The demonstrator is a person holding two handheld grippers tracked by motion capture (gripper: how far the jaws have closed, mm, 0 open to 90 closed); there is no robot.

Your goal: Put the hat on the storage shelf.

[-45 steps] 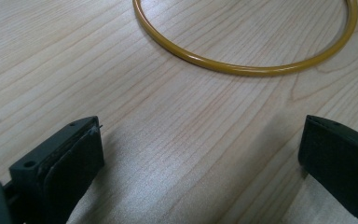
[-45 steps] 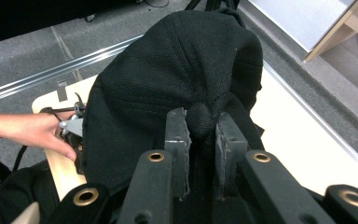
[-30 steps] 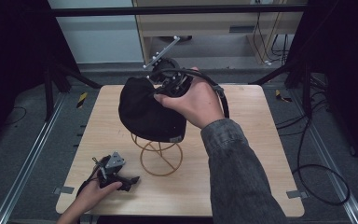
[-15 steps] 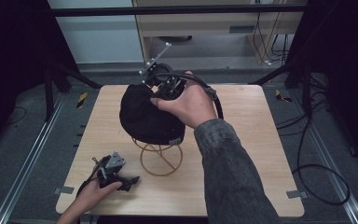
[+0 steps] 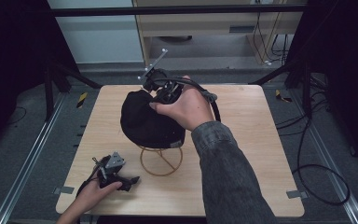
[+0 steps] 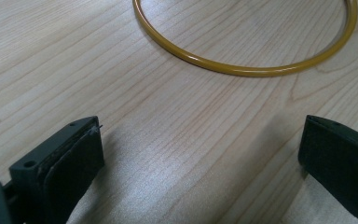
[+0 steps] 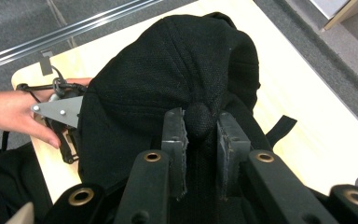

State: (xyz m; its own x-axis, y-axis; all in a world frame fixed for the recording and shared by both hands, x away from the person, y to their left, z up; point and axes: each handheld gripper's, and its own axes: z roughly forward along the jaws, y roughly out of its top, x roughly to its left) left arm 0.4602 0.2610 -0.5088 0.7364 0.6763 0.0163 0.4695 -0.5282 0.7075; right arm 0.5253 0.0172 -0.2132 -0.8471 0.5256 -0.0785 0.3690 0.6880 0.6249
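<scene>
the right gripper [image 7: 199, 140] pinches the little button on top of the black cap [image 5: 147, 119]. its two black pads squeeze the button from both sides. the cap sits on a gold wire stand [image 5: 161, 161], near the middle of the wooden table [image 5: 256, 140], a bit toward the far edge. the stand's round ring lies flat on the wood under the cap. the right hand [image 5: 186, 107] wraps around its gripper above the cap. the left gripper [image 5: 114, 170] rests on the table close to the near left corner, held by the left hand [image 5: 91, 196]. its jaws stand wide apart with nothing but bare wood between them. the gold ring [image 6: 242, 51] lies just ahead of them.
</scene>
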